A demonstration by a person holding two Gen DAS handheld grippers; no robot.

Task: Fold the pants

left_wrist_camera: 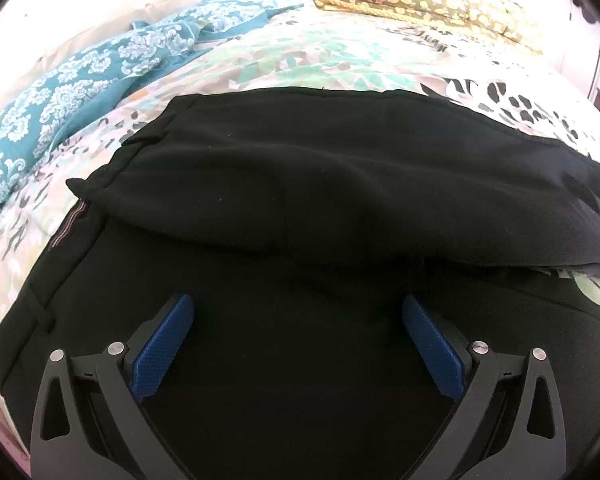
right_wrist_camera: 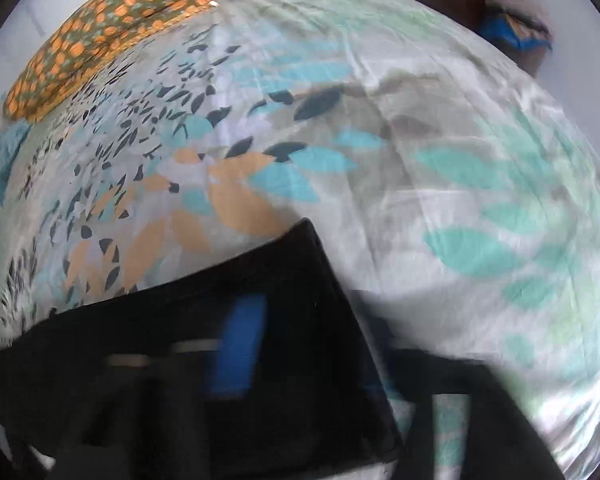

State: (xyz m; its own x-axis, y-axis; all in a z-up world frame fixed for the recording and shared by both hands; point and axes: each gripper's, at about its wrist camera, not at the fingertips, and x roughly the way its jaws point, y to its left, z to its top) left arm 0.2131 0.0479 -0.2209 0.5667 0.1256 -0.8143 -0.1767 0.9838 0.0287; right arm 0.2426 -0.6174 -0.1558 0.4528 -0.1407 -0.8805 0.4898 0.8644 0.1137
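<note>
Pants (left_wrist_camera: 300,208) look partly folded, one layer already flopped over mid-frame; final fold left. Left gripper (left_wrist_camera: 298,344) wide open, right gripper (right_wrist_camera: 300,360) too blurry to call.

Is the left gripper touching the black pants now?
Cannot tell. In the left wrist view the left gripper is open above the black pants, but dark cloth hides any gap or contact.

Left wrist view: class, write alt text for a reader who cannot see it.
Black pants, partly folded over themselves, lie on a leaf-print bedspread. The left gripper hovers open above them; a teal patterned cloth lies far left.
</note>
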